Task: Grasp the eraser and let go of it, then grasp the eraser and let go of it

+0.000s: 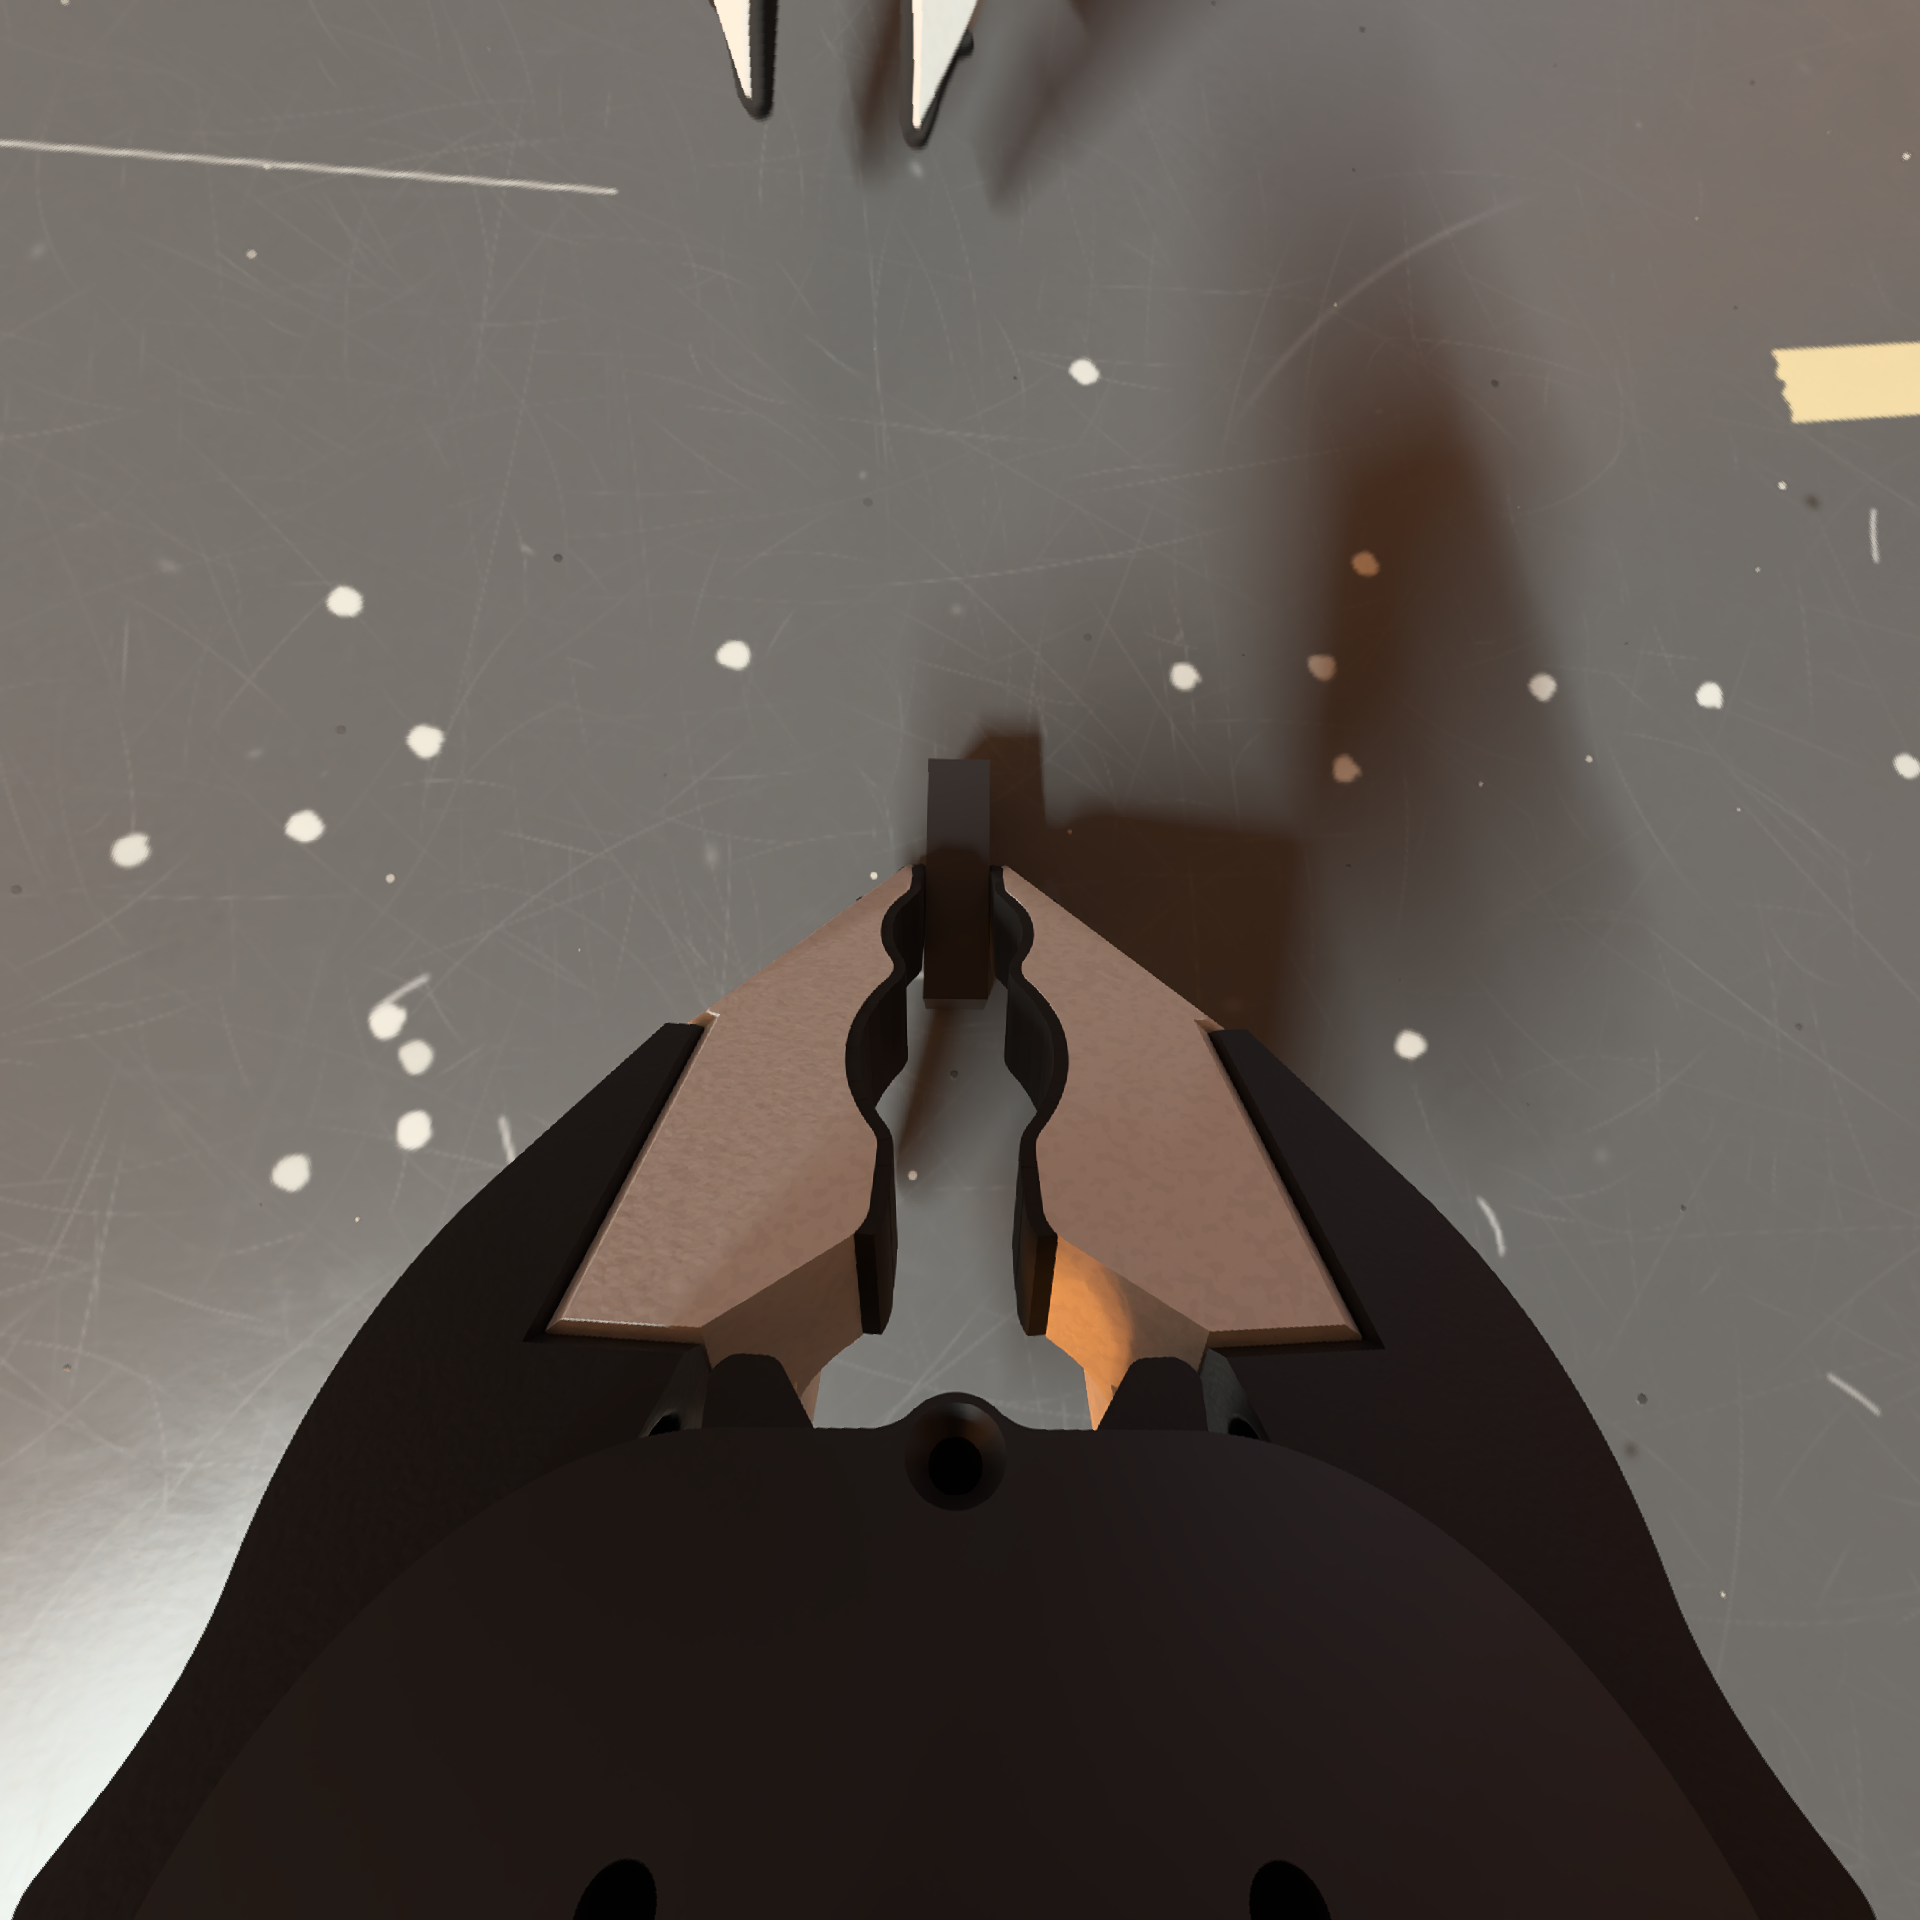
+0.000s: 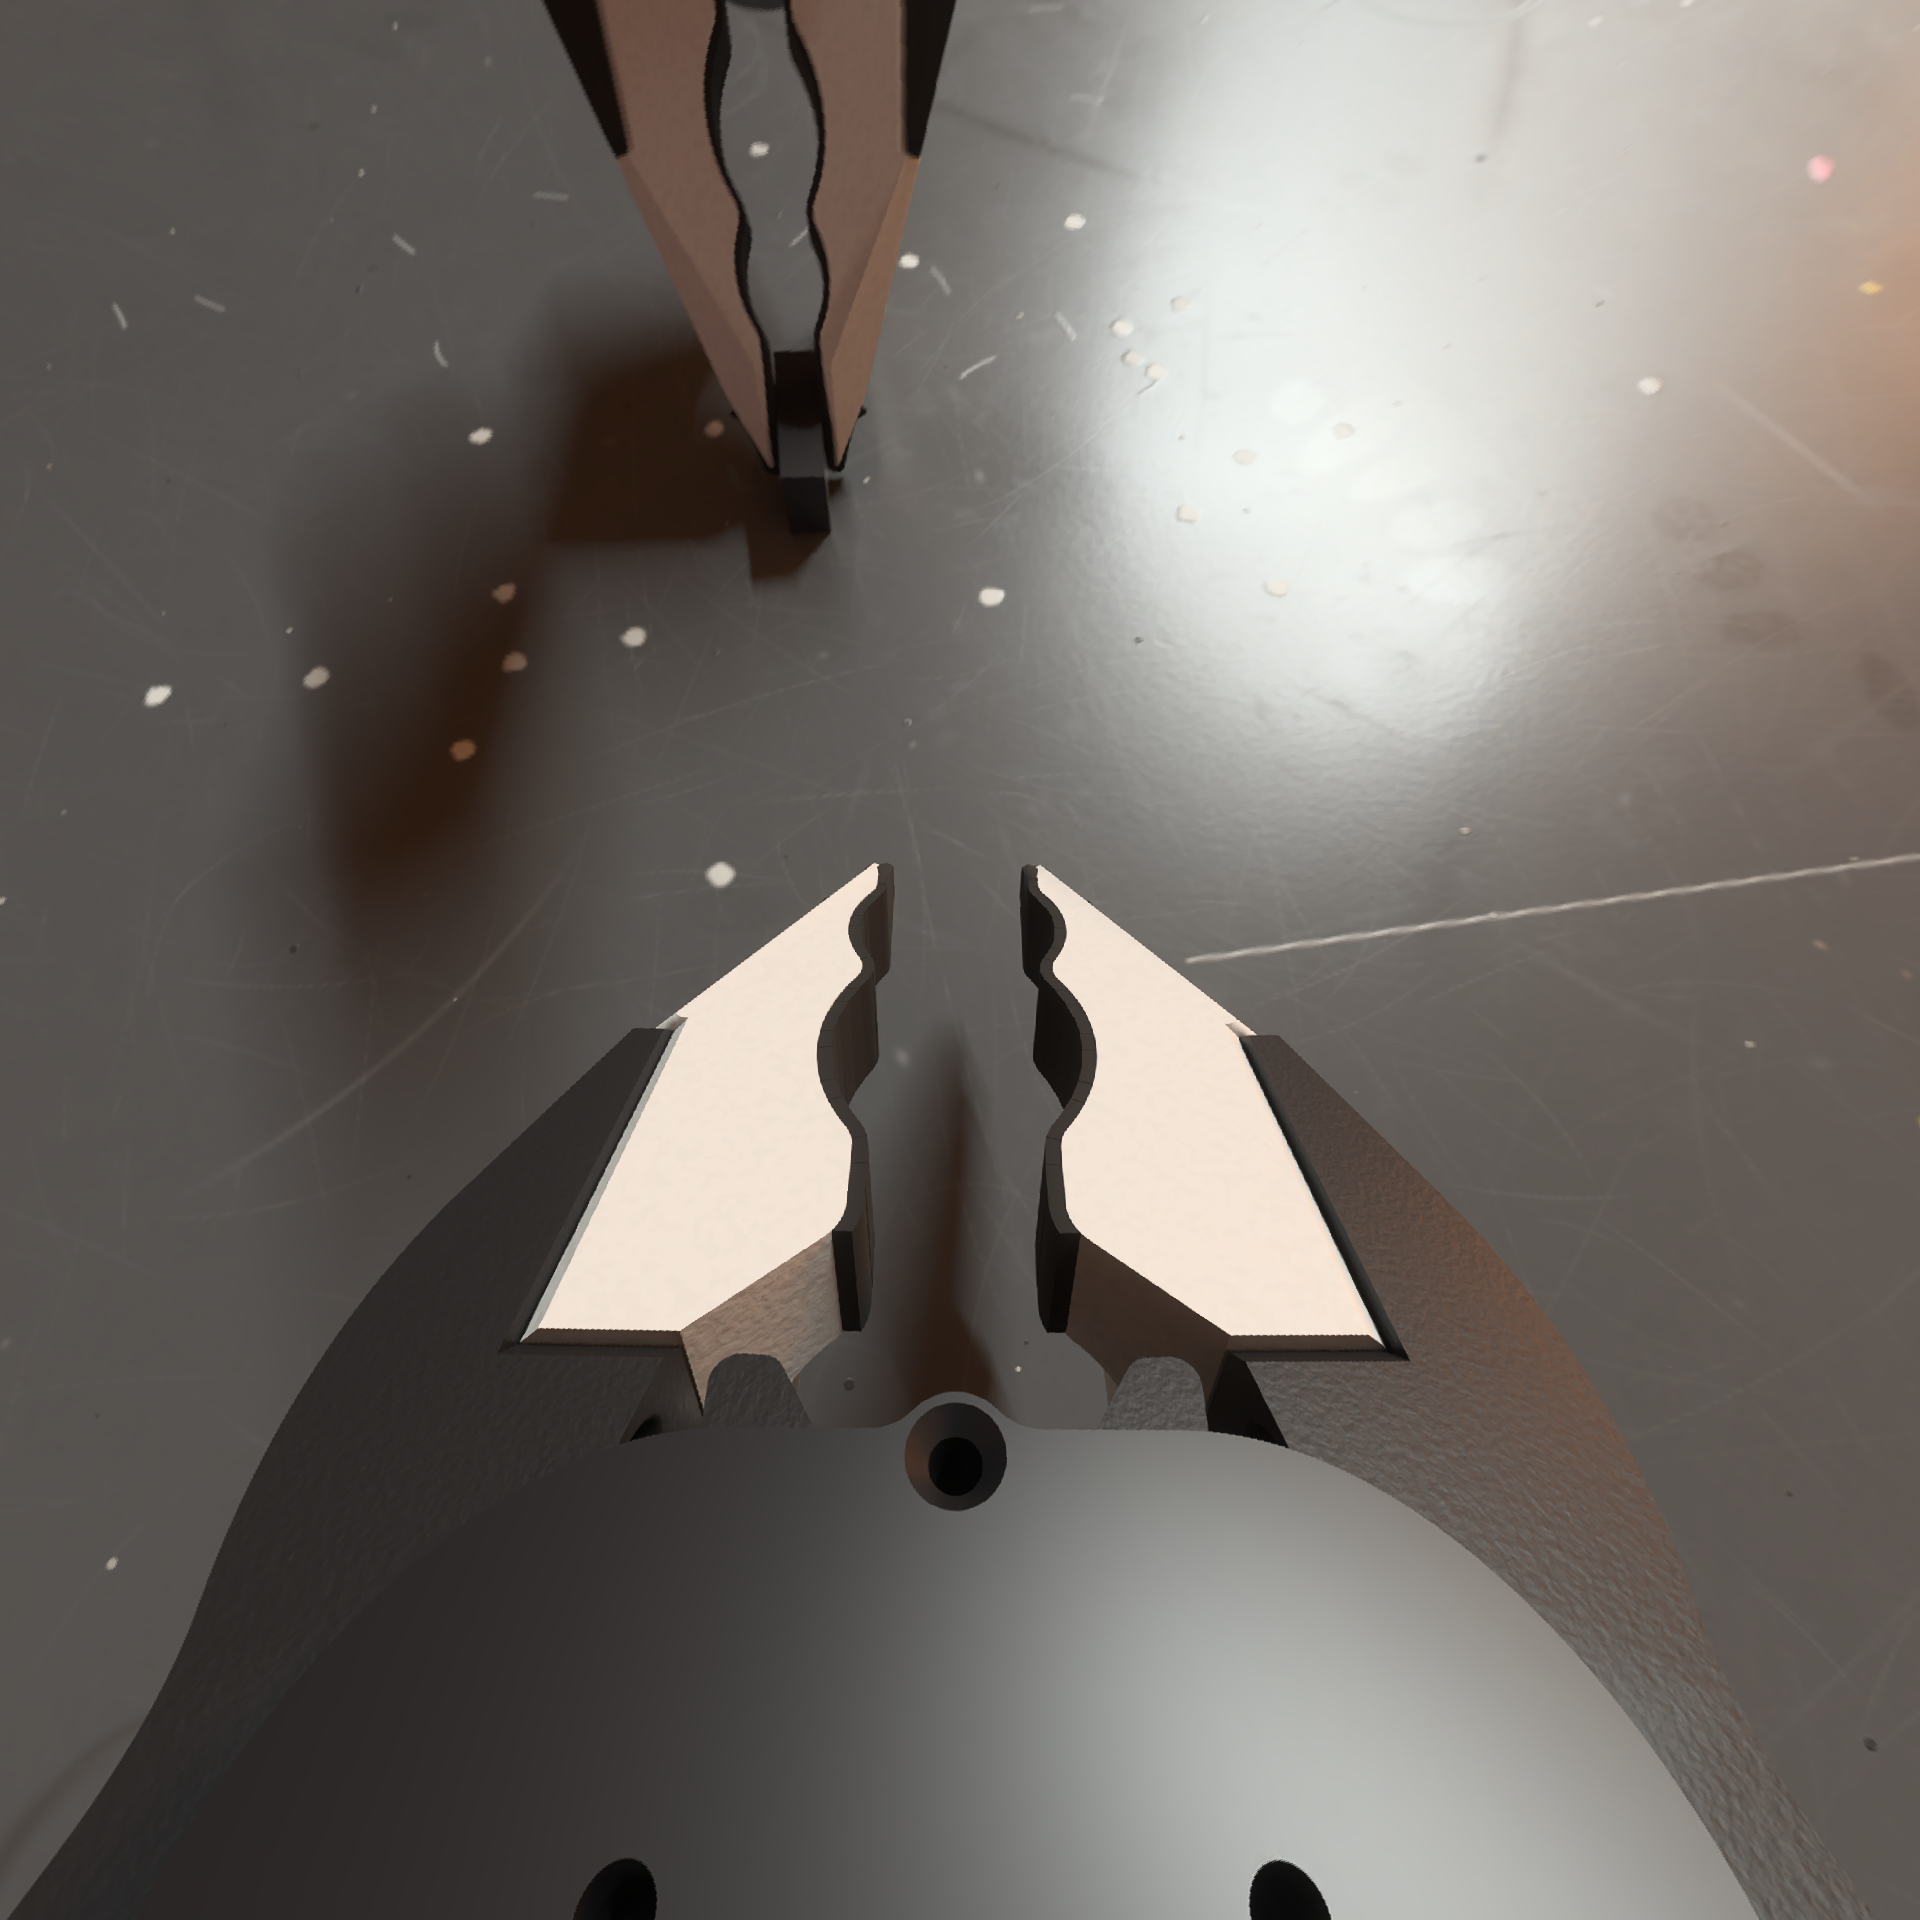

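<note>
Dark and blocky, the eraser (image 1: 956, 883) is sitting clamped between the left claw (image 1: 956, 873) tips, its far end poking out above the speckled grey desk (image 1: 416, 416). The right claw (image 2: 956, 873) is hovering well apart, parted and holding nothing.

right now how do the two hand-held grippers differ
The left hand-held gripper has its fingertips closed on the dark eraser; the right hand-held gripper has a bare gap between its fingers and holds nothing. The left one's tips are down at the grey table, while the right one stands apart from the eraser, facing it. Both have tan fingers with wavy black pads.
</note>
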